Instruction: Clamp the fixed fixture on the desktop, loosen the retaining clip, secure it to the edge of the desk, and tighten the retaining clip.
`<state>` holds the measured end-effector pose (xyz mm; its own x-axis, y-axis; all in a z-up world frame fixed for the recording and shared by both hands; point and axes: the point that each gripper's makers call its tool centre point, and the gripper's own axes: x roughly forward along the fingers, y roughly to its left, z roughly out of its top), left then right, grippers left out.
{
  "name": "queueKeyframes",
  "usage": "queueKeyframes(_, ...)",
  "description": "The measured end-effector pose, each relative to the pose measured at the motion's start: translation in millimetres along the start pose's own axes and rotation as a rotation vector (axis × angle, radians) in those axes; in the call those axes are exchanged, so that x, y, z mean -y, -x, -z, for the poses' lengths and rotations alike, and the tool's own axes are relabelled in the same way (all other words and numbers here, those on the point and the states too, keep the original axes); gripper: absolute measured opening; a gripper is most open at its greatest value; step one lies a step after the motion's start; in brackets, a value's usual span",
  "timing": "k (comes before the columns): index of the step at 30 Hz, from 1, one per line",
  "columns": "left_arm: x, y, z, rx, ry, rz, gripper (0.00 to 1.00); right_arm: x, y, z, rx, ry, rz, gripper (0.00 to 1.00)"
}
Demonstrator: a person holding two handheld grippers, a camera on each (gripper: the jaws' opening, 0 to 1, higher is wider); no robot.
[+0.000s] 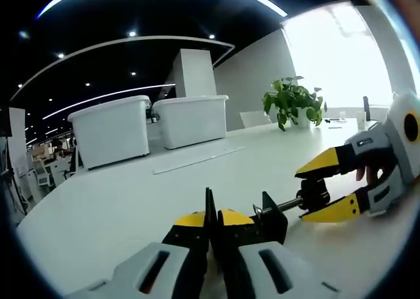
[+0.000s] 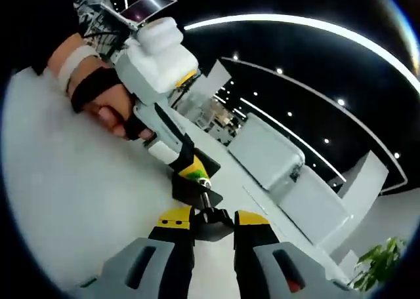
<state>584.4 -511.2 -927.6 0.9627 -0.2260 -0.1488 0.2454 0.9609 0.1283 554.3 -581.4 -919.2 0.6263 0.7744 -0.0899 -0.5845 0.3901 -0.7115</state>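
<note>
White desk (image 1: 125,200) with bins (image 1: 111,130), plant (image 1: 293,101)

Bright daylight, blown out at window (image 1: 341,50) behind plant (image 1: 293,101). Dark ceiling above, lit by strip lights (image 2: 295,23) and spots. Soft shadows on table (image 1: 118,207). Strong fisheye bending toward edges; sharp throughout.

The place was an open-plan office. A long white desk (image 1: 131,200) held two white plastic storage bins (image 1: 111,130) and a potted green plant (image 1: 293,101), under recessed ceiling spotlights (image 1: 132,33).
</note>
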Motion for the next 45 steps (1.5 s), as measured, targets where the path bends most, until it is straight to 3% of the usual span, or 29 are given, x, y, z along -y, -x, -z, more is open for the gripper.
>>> queueKeyframes(3,-0.2,-0.3,0.0,0.000,0.000,0.000,0.06,0.6,-0.6,0.6,0.001,0.022,0.003,0.19)
queueKeyframes(5,-0.3,-0.5,0.0,0.000,-0.001,-0.001,0.06,0.1,-0.2,-1.9,0.010,0.145,0.019,0.19)
queueKeyframes(17,-1.1,-1.8,0.1,-0.001,-0.002,-0.001,0.06,2.0,-0.1,-0.4,0.000,0.089,0.001,0.22)
queueKeyframes(22,-0.5,-1.6,0.0,-0.002,-0.003,0.002,0.06,9.0,1.3,-1.1,-0.044,-0.236,-0.036,0.25)
queueKeyframes(24,-0.6,-1.4,-0.1,-0.002,-0.001,0.003,0.06,14.9,4.2,-6.4,-0.013,-0.546,-0.069,0.30)
queueKeyframes(27,-0.9,-1.2,-0.2,-0.002,-0.001,0.002,0.06,15.8,3.7,1.6,-0.037,-0.895,-0.135,0.40)
queueKeyframes(29,-1.0,-0.9,-0.2,-0.002,-0.001,0.002,0.06,15.7,4.4,12.4,-0.074,-1.115,-0.140,0.37)
queueKeyframes(30,-0.8,-0.7,-0.1,-0.002,-0.001,0.003,0.06,16.3,4.4,13.1,-0.060,-1.190,-0.165,0.34)
queueKeyframes(32,-0.8,-0.4,-0.1,-0.002,0.000,0.003,0.06,19.9,2.9,23.8,-0.079,-1.319,-0.148,0.33)
queueKeyframes(34,-0.8,-0.4,-0.1,-0.002,-0.001,0.003,0.06,14.9,1.0,36.1,-0.129,-1.273,-0.145,0.27)
queueKeyframes(35,-0.8,-0.2,-0.2,-0.001,-0.003,0.003,0.06,15.1,0.6,32.0,-0.104,-1.276,-0.155,0.25)
queueKeyframes(43,-1.9,0.8,1.4,-0.001,-0.004,-0.003,0.06,5.0,-0.3,25.6,-0.133,-1.420,-0.187,0.19)
queueKeyframes(45,-1.8,0.8,1.6,-0.001,-0.010,-0.005,0.06,7.6,-0.5,22.1,-0.107,-1.295,-0.176,0.18)
